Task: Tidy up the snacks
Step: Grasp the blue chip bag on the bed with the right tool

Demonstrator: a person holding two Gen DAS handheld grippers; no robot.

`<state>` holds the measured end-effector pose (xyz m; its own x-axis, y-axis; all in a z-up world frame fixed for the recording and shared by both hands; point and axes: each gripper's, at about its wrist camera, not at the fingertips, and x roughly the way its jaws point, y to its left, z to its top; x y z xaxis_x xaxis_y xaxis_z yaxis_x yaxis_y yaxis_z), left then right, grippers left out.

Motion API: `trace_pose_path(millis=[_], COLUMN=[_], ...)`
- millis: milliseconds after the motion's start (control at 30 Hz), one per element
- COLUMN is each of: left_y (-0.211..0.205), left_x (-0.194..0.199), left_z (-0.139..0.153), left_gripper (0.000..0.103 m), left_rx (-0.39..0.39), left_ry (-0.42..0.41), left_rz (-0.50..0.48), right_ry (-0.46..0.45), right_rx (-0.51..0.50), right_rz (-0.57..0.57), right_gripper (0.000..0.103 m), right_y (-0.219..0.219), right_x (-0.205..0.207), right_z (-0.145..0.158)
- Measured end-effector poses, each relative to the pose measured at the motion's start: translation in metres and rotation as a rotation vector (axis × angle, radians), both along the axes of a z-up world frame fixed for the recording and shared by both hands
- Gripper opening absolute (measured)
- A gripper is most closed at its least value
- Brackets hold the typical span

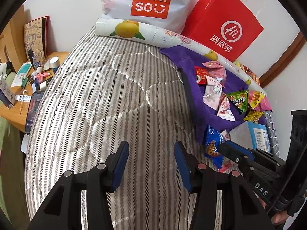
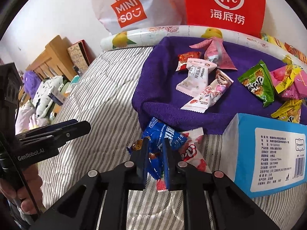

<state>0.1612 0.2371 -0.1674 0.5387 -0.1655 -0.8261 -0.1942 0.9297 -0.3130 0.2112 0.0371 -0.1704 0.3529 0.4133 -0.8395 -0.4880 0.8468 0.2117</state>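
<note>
Crinkled blue snack packet (image 2: 163, 140), glossy

My view covers a bed (image 1: 99, 99) with a grey-and-white striped quilted cover, filling the centre of both frames. A plain white wall (image 1: 76, 5) stands behind it, at the top of each frame. At the left of the left wrist frame sits a wooden surface (image 1: 13, 113), cluttered with small items. At the right edge of that frame a dark wooden trim (image 1: 284, 61) runs diagonally across the wall. At the upper left of the right wrist frame stands light wooden furniture (image 2: 48, 57). Lighting is bright and even.
</note>
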Motion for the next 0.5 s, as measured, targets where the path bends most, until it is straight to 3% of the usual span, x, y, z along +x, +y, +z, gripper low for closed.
trace_pose_path(millis=[133,300,367,500], left_y=[-0.002,0.001,0.002,0.005], left_x=[-0.003,-0.004,-0.004,-0.002], left_z=[0.003,0.003,0.003,0.003], left_gripper=[0.047,0.047,0.047,0.047], left_rx=[0.008,0.002,-0.002,-0.007], left_ry=[-0.002,-0.005,-0.006,-0.011], left_rz=[0.004,0.011,0.010,0.008], right_ry=[0.011,0.006,0.012,0.022], right_rx=[0.001,0.002,-0.009,-0.061], right_rz=[0.000,-0.003,0.000,-0.022], right_gripper=[0.014,0.027,0.038,0.040], right_y=[-0.003,-0.002,0.001,0.008], right_x=[-0.003,-0.002,-0.001,0.004], right_z=[0.001,0.000,-0.003,-0.013])
